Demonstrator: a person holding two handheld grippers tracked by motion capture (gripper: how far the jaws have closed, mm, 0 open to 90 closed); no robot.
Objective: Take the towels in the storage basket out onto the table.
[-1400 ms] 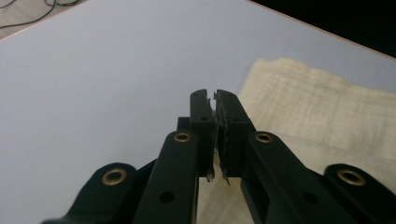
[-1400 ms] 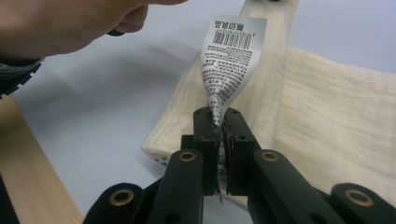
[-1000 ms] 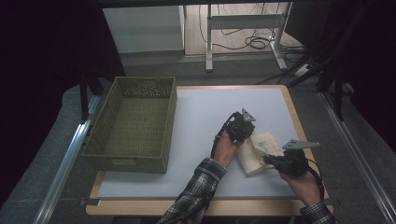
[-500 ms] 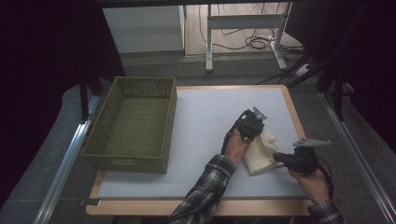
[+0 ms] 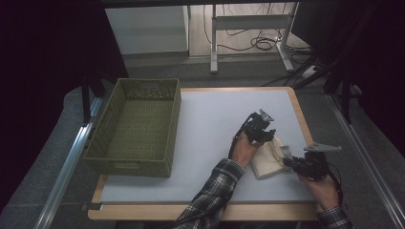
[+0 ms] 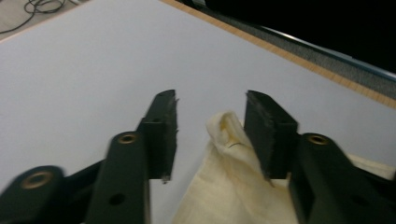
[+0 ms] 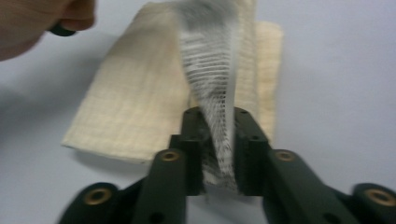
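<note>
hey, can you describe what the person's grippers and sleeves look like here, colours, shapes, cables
Both are black. The left hand-held gripper has two flat, squared jaws with brass-coloured rivets along the linkage arms. The right hand-held gripper is built the same, and in the high view it carries a grey three-cornered plate on top, with a dark cable trailing near the wrist. The sleeves are dark-and-light plaid.

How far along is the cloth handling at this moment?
Done: the cream cloth lies partly folded on the white table. In hand: the right claw is shut on a thin edge of the cloth, lifting it; the left claw is open, with a raised corner of the cloth between its jaws, not yet pinched. Left, probably: finishing the fold; the green basket holds nothing.
</note>
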